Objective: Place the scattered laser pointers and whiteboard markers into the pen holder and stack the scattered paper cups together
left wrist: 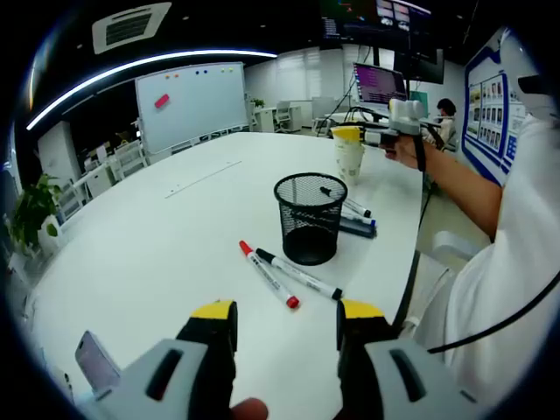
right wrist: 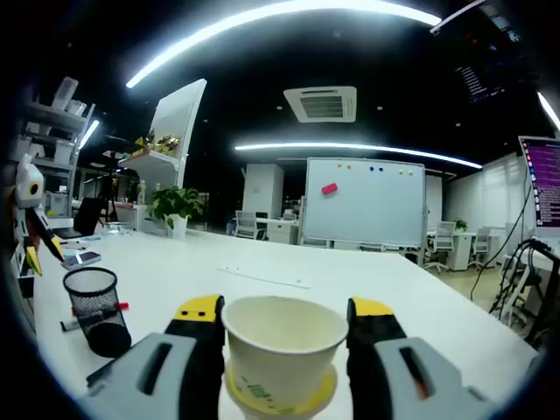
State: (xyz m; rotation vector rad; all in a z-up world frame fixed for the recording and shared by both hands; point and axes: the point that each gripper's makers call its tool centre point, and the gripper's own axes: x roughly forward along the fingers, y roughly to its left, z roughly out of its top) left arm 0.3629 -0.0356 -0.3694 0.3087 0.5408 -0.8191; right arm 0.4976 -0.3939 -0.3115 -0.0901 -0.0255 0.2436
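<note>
My left gripper hangs open over the white table, with nothing between its jaws. Just ahead of it lie a red-capped marker and a black-capped marker, side by side. Behind them stands the black mesh pen holder, with more pens lying at its right. Farther back, my right gripper is shut on a paper cup. In the right gripper view the jaws press both sides of that white cup, which sits over a yellow-rimmed cup. The pen holder stands at the left.
A phone lies near my left jaw. A long thin strip lies mid-table. A whiteboard and chairs stand beyond the far edge. The person's arm and white shirt are at the right, by the table edge.
</note>
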